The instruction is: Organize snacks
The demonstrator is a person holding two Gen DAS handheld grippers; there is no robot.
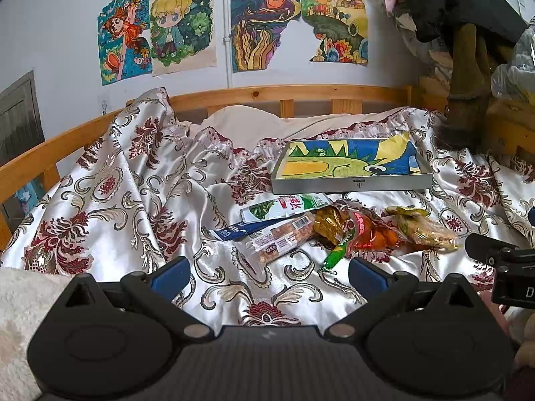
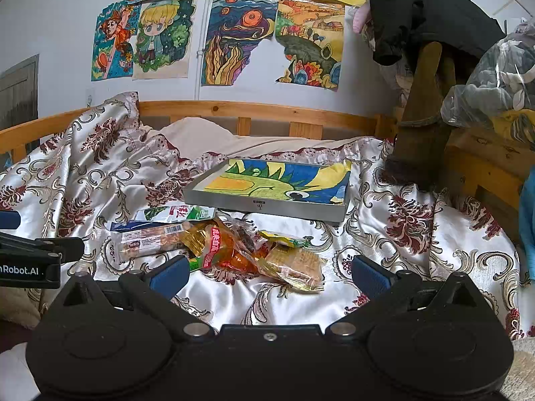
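Satin floral bedspread [image 1: 140,207] underfoot, and the snack packets [image 1: 334,230] lie heaped mid-bed, the pile stretching left to right just in front of a shallow grey tray [image 1: 351,183]. One long sausage pack [image 1: 284,237] slants up to the right. Both claws hover empty, left claw [image 1: 269,275] and right claw [image 2: 269,275], jaws spread wide. Wooden bed rail [image 1: 284,95] and bright drawings [image 1: 264,23] sit behind.

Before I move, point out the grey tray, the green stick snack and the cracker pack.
grey tray [image 1: 351,185], left wrist view, front wall.
green stick snack [image 1: 335,254], left wrist view, middle of wrapper.
cracker pack [image 2: 294,264], right wrist view, centre of clear wrapper.
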